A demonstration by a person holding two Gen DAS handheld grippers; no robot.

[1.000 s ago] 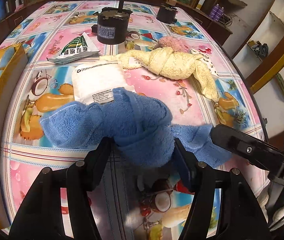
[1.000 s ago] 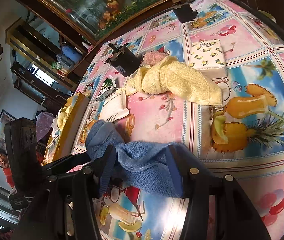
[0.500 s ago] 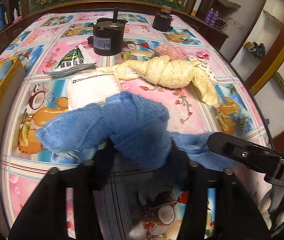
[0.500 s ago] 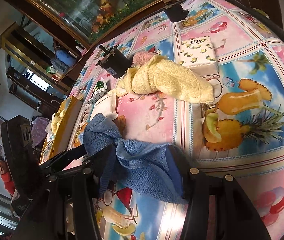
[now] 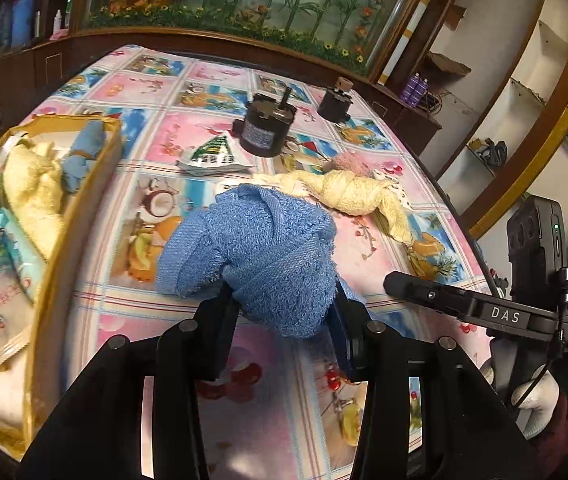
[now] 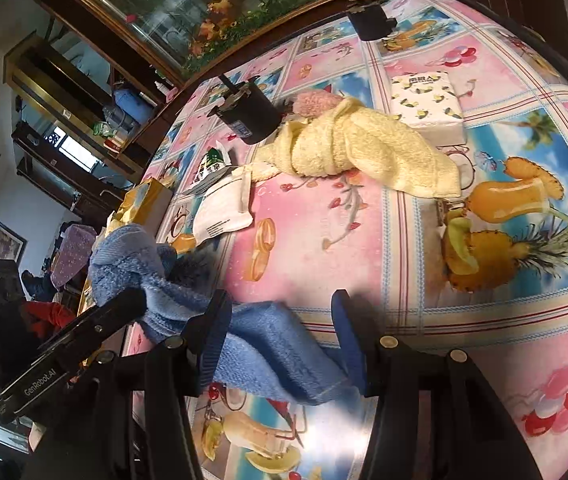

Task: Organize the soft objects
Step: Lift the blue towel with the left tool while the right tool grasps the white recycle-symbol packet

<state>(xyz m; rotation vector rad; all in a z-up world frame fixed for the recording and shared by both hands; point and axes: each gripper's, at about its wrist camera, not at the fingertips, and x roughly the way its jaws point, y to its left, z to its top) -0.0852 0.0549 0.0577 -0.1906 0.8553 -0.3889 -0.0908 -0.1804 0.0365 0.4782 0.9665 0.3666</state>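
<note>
A blue towel (image 5: 268, 240), tied in a knot, hangs above the patterned tablecloth with my left gripper (image 5: 284, 296) shut on the knot. Its tail (image 6: 276, 344) runs between the pads of my right gripper (image 6: 280, 308), which is shut on it low over the table. One finger (image 5: 423, 290) of the right gripper shows at the right of the left wrist view. A knotted yellow towel (image 5: 347, 192) (image 6: 347, 148) lies farther back beside a pink fluffy item (image 6: 315, 102). At the left stands a gold box (image 5: 80, 200) holding a yellow towel, a blue cloth and packets.
Two black motors (image 5: 264, 128) (image 5: 335, 102) stand near the far edge. A green-and-white packet (image 5: 214, 156), a white packet (image 6: 224, 212) and a tissue pack (image 6: 425, 100) lie on the cloth. Dark wooden cabinets ring the table.
My left gripper's jaws narrowed onto the blue knot and lifted it off the table, swinging left so the gold box came into view. The right gripper barely moved, still on the tail.
</note>
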